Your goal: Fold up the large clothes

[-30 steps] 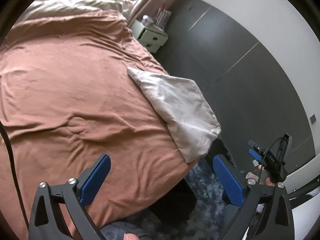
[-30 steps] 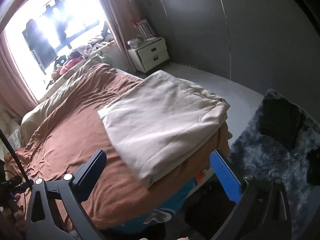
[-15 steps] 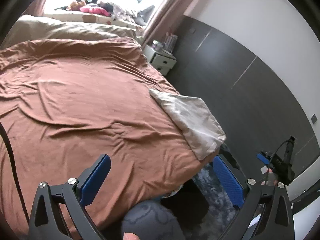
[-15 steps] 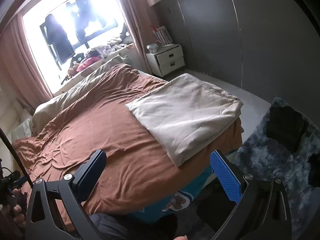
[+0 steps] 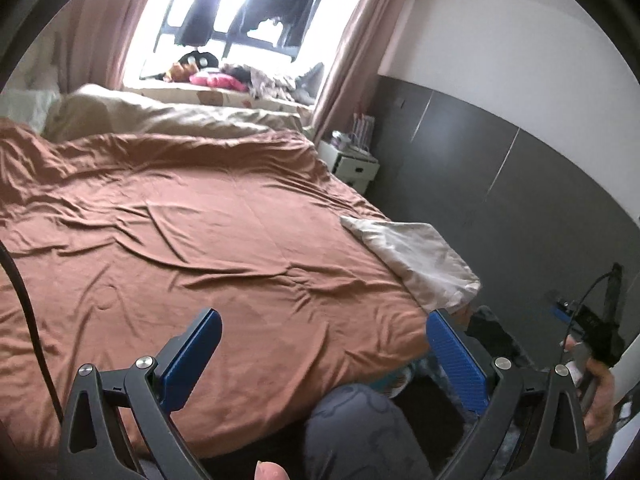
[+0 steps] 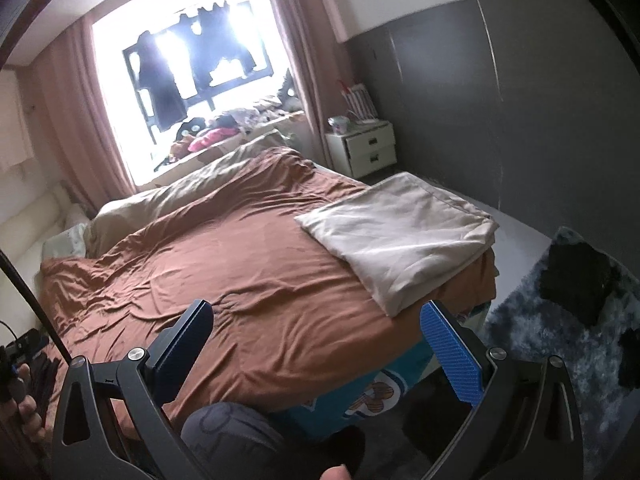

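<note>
Item: folded beige cloth (image 6: 400,236), 1 piece, lying flat on the brown bedspread (image 6: 240,272) at the bed's near right corner, its outer edge reaching the side of the mattress. In the right wrist view it sits ahead of and above the right gripper (image 6: 316,340), closer to the blue right-hand finger (image 6: 452,352) than to the dark left-hand finger (image 6: 180,348), apart from both. In the left wrist view the same cloth (image 5: 420,260) lies ahead and to the right of the left gripper (image 5: 320,348), just above its right-hand blue finger (image 5: 456,356), not touching. Fingers: both grippers spread wide, 2 fingers each, nothing between them, no contact with cloth or bedding; both hover off the foot of the bed. Bedding: bedspread creased throughout; a pale duvet (image 6: 188,188) bunched along the far edge under the window (image 6: 192,64). Surroundings: pink curtains (image 6: 304,52) either side of the window, dark garments hanging in it, assorted items on the sill; white 2-drawer nightstand (image 6: 368,148) beside the bed's far right corner against a grey panelled wall (image 6: 500,100); shaggy blue-grey rug (image 6: 560,340) on the floor to the right with dark clothing (image 6: 576,280) on it; a teal printed sheet (image 6: 360,396) showing below the bedspread at the foot. Person: a knee in grey patterned fabric (image 5: 360,432) at the bed's foot; a hand (image 5: 596,396) gripping the other handle at the far right of the left wrist view.
</note>
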Action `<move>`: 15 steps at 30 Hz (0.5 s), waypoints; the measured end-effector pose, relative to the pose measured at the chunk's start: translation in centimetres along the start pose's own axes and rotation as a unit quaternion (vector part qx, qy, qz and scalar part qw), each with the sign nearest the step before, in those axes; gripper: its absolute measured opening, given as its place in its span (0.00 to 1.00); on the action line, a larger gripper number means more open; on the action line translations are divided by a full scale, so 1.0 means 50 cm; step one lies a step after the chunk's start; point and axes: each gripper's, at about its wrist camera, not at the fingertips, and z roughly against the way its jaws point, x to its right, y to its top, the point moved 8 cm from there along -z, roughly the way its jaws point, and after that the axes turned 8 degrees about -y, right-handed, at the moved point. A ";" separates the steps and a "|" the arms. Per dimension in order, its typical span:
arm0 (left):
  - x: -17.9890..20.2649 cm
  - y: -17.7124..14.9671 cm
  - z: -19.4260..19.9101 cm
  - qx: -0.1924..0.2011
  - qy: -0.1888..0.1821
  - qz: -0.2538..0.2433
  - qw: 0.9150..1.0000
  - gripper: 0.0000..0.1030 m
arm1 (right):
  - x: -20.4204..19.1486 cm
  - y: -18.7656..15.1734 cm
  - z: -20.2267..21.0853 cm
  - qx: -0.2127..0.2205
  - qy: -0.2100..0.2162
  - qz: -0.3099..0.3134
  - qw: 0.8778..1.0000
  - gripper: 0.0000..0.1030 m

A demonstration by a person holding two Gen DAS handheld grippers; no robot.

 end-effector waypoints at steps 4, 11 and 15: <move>-0.002 -0.026 0.041 0.018 0.018 -0.012 1.000 1.00 | -0.020 -0.042 0.031 0.010 0.014 0.014 1.000 1.00; 0.005 -0.087 0.103 0.037 0.029 -0.019 0.999 1.00 | -0.046 -0.105 0.061 0.016 0.040 0.038 0.998 1.00; 0.018 -0.127 0.127 0.045 0.042 -0.032 0.998 1.00 | -0.051 -0.136 0.072 0.017 0.040 0.041 0.998 1.00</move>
